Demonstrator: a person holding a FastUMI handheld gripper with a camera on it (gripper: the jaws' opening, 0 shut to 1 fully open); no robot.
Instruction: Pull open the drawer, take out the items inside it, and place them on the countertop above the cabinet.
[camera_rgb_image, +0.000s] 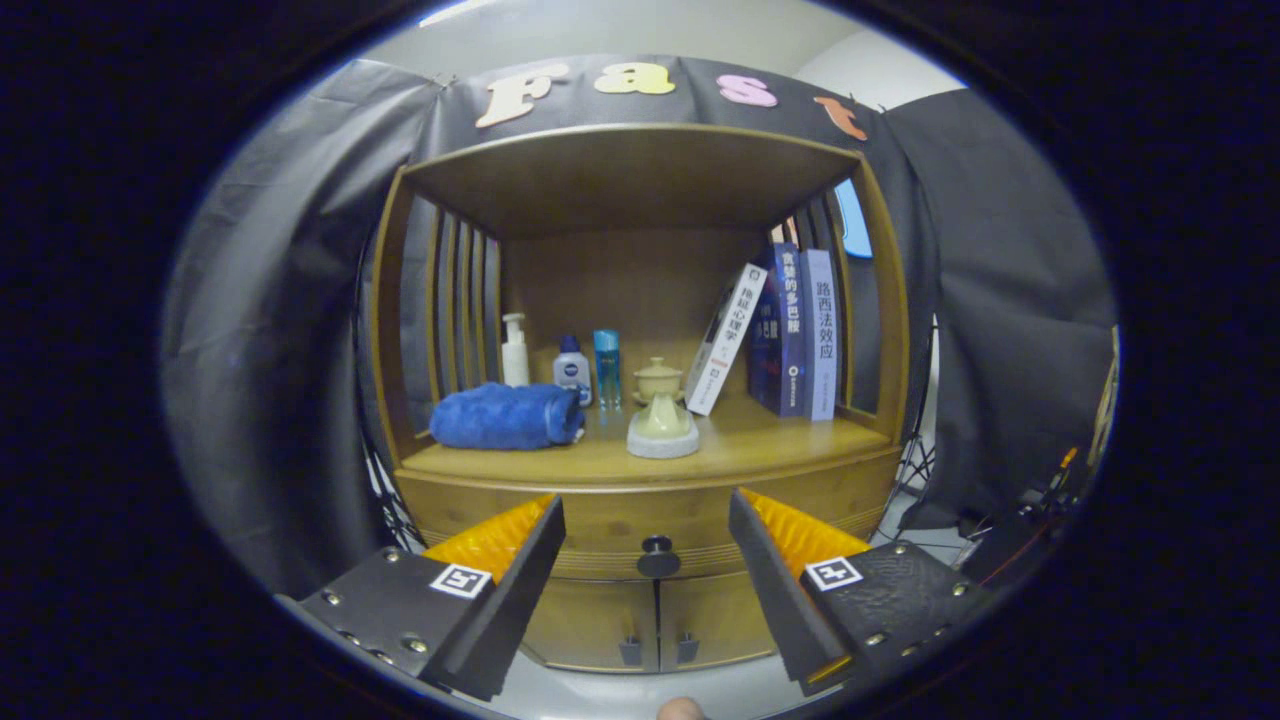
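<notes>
Ahead, the hand-held gripper (647, 545) gapes open before the shut drawer's knob (658, 556), below Chinese-titled books (800, 335).

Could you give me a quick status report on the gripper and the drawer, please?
Gripper open, fingers spread, holding nothing. Drawer shut, its knob between the fingers, just ahead, untouched. Nothing between fingers and knob; countertop already carries towel, bottles, books.

My gripper (647, 520), fingers spread apart, faces a smooth, satiny wooden cabinet (640, 500); upper-centre shelf holds a fluffy cloth towel (507, 416), glossy plastic bottles (515, 350), a matt ceramic pot (661, 412) and glossy paper books (790, 330)
</notes>
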